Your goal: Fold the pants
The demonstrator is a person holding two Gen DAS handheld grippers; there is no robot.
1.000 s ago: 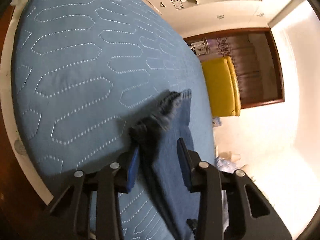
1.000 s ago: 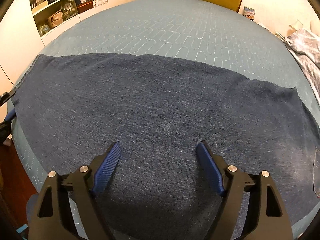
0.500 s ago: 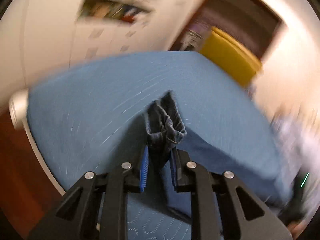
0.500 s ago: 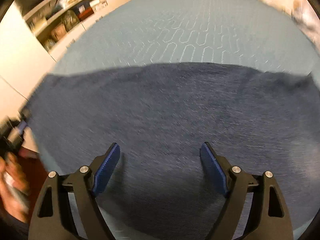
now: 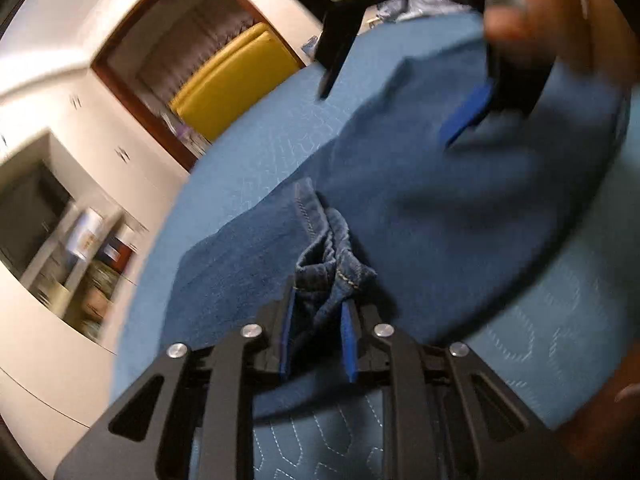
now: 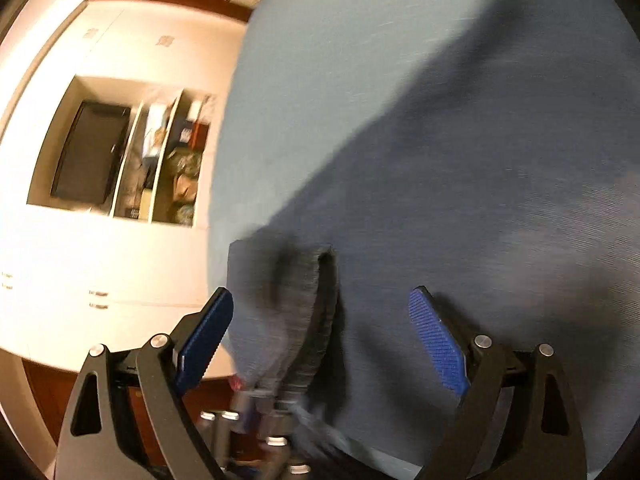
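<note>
Dark blue jeans (image 5: 460, 208) lie spread on the blue quilted bed (image 5: 532, 344). My left gripper (image 5: 316, 320) has the bunched hem (image 5: 336, 268) between its blue pads; the cloth fills the gap while the jaws are opening. The hem end is carried over the rest of the pants. My right gripper (image 5: 386, 116), held by a hand (image 5: 540, 20), hovers above the denim. In the right wrist view the right gripper (image 6: 320, 294) stands wide, its jaws opening and pressing on nothing. The lifted fold of jeans (image 6: 316, 304) rises between its fingers, with the blurred left gripper (image 6: 260, 420) below.
A yellow chair (image 5: 232, 80) stands beyond the bed by a dark wood doorway. White cabinets with an open shelf niche (image 6: 160, 152) and a dark screen (image 6: 92, 152) line the wall. The bed's edge (image 6: 220, 200) runs close by the right gripper's left finger.
The left gripper closed on the hem, rolled over and swept it across the bed towards the right gripper. The right gripper opened wider, rolled and shifted towards the bed's edge.
</note>
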